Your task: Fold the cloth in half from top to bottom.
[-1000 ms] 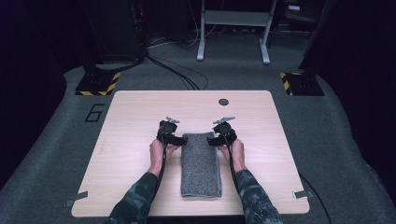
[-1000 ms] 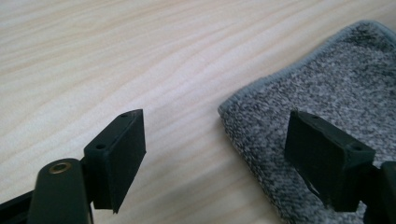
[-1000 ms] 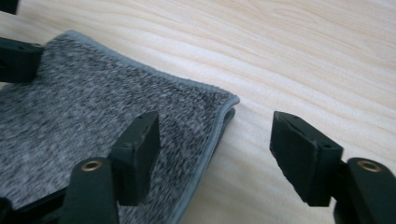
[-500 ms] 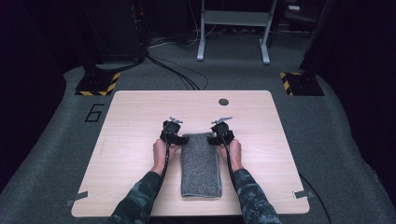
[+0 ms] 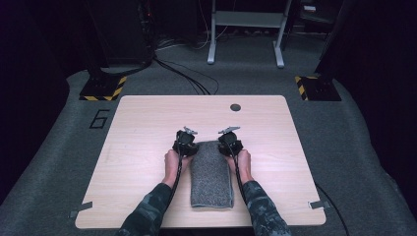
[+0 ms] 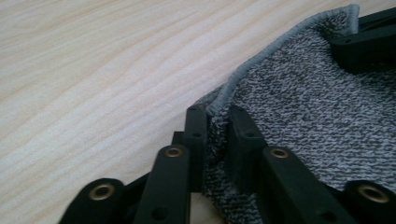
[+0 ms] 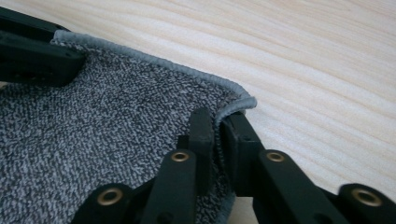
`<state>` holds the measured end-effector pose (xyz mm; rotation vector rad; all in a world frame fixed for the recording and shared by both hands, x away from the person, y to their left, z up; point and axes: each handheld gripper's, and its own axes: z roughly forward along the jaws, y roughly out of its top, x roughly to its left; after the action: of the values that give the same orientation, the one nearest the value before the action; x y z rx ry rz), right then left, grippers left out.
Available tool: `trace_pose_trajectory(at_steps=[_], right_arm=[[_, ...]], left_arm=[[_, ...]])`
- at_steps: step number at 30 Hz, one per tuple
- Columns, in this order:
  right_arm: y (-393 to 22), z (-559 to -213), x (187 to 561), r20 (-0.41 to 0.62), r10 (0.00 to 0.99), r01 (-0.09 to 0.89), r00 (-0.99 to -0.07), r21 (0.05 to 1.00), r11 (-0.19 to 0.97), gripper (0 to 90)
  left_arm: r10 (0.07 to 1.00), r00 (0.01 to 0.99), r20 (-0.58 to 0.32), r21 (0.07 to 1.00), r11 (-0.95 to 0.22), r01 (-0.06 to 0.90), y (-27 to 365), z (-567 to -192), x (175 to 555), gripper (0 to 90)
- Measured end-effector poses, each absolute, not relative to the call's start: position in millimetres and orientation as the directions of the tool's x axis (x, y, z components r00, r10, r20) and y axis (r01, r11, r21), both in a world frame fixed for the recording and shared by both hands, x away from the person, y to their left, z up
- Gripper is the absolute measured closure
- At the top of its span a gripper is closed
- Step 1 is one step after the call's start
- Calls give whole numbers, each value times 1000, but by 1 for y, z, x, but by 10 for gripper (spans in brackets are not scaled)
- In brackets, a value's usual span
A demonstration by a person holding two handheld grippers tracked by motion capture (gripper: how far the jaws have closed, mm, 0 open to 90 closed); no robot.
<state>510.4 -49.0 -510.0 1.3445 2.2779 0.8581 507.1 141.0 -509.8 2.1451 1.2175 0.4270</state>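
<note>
A grey speckled towel [image 5: 211, 174], folded into a long strip, lies on the light wooden table [image 5: 142, 128] in front of the person. My left gripper [image 5: 193, 145] is at the towel's far left corner and its jaws have just been closing. In the left gripper view they pinch the towel's hemmed corner [image 6: 219, 100], shut on it. My right gripper [image 5: 225, 144] is at the far right corner, and its jaws have just been closing too. They clamp the towel's corner [image 7: 236, 103] in the right gripper view. Each gripper view shows the other gripper's black jaws across the towel.
A small dark round hole [image 5: 235, 107] sits in the tabletop near its far edge. Bare table lies to the left, right and far side of the towel. Stands with yellow-black striped bases [image 5: 102, 87] and cables are on the grey floor beyond.
Both grippers have closed their jaws onto the towel's far corners. The hands have stayed in place at the towel's far end.
</note>
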Motion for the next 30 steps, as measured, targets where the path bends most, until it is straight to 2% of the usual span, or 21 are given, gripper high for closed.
trace_pose_trajectory(at_steps=[5, 14, 30], right_arm=[[-49, -510, 507, 9, 876, 662, -481, 659, 357, 861], [-52, -509, 501, 37, 879, 660, -476, 675, 329, 873], [-58, -478, 494, 11, 867, 579, -498, 749, 323, 875]], left_arm=[[853, 519, -51, 671, -355, 651, 142, -511, 507, 851], [856, 514, -58, 687, -340, 642, 145, -507, 504, 859], [845, 534, -38, 740, -335, 584, 151, -483, 500, 859]])
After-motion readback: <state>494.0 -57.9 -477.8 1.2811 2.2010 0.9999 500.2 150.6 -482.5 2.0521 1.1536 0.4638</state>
